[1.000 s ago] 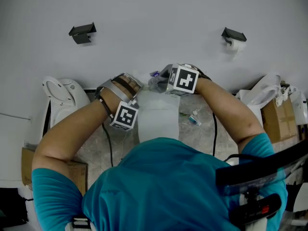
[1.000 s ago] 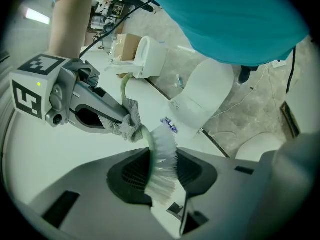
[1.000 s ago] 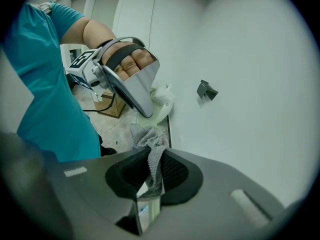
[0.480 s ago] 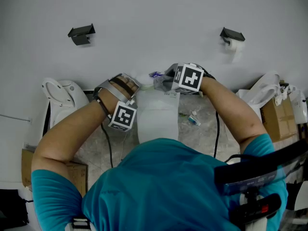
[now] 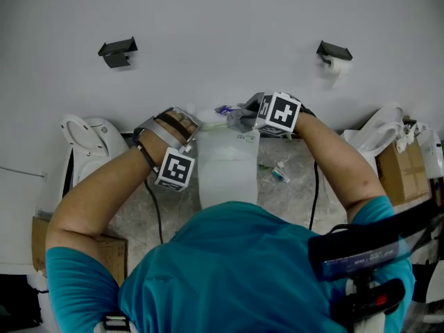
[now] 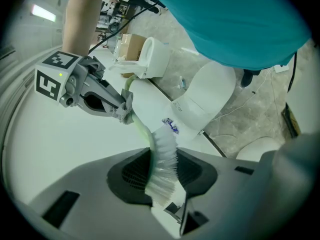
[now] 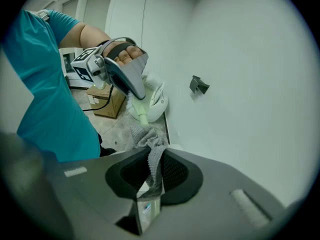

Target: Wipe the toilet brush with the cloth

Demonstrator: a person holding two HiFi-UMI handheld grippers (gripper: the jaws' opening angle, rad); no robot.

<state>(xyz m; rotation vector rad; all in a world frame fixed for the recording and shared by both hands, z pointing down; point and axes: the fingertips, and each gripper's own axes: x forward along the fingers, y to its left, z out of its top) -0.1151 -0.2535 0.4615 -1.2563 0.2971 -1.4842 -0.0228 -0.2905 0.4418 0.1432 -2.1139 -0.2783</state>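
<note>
The toilet brush has white bristles and a pale green handle. My left gripper is shut on its bristle head. The handle runs away from it to my right gripper, which is shut on a grey knitted cloth bunched around the handle. In the head view the two grippers face each other over a white toilet: the left gripper at left, the right gripper at right, with the cloth and a short stretch of handle between them.
A second toilet stands at left, a third at right beside cardboard boxes. A paper holder and a dark bracket hang on the white wall. Small litter and cables lie on the marble floor.
My right gripper, with the cloth in it, has slid a little to the right along the handle, away from the left gripper. The left gripper and the brush head have stayed put.
</note>
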